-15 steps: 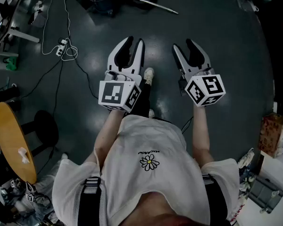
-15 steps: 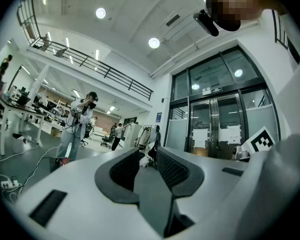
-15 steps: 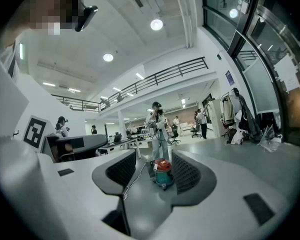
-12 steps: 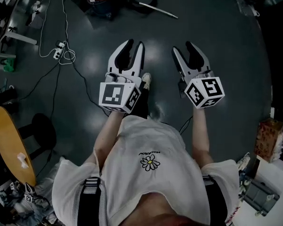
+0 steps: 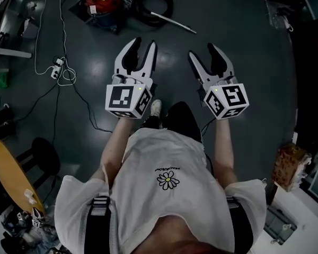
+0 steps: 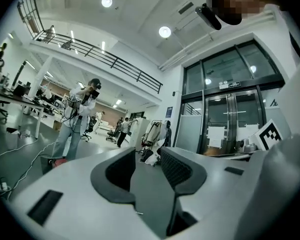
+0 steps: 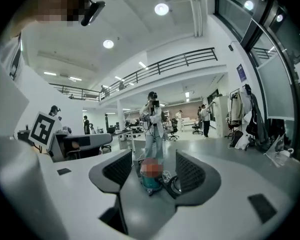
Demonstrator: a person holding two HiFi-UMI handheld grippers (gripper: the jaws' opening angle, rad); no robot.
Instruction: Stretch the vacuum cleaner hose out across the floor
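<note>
The coiled hose (image 5: pixel 140 14) lies at twelve o'clock from the left gripper (image 5: pixel 143 42), eleven from the right gripper (image 5: pixel 202 51); the left looks nearer. Both are released and empty.

Head view looks dim, perhaps underexposed, edges warped

The person wears a white daisy-print T-shirt (image 5: pixel 148 160).

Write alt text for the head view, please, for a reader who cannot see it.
A person, seen from above, holds out the left gripper and right gripper, both open and empty, over a dark floor. Ahead lie a red vacuum cleaner and its coiled black hose.
</note>
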